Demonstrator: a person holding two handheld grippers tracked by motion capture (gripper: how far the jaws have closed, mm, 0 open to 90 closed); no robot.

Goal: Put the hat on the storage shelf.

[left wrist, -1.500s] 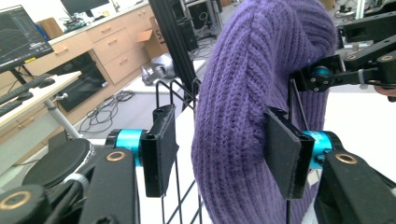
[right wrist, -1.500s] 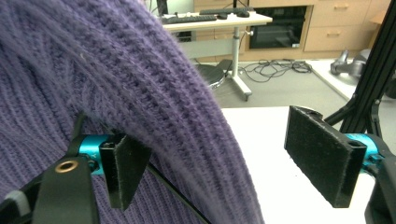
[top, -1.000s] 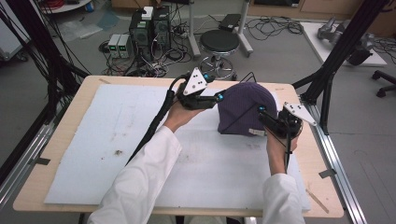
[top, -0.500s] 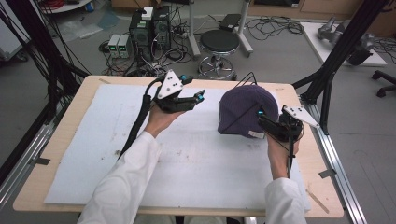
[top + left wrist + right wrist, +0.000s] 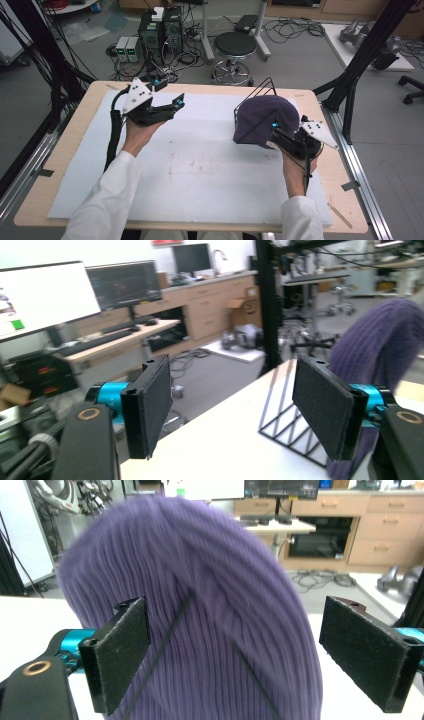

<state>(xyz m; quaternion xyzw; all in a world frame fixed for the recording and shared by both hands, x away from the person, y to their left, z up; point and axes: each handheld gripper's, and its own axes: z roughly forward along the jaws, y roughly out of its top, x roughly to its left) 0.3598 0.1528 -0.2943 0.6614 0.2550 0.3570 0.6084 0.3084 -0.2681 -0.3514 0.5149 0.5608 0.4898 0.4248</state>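
Purple beanie point(image 5: 262, 120) sits released; left gripper point(image 5: 176, 106) has drawn away, right gripper point(image 5: 272, 134) spread beside it.

White sleeves point(image 5: 107, 200); black tools point(image 5: 177, 104) w/ teal fittings, grey plates.

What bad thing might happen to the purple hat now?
The purple hat sits over a thin wire stand. The right gripper, jaws open, is right beside it, so a bump might tip the stand or drag the hat off. The left gripper is far off, too far to steady anything.
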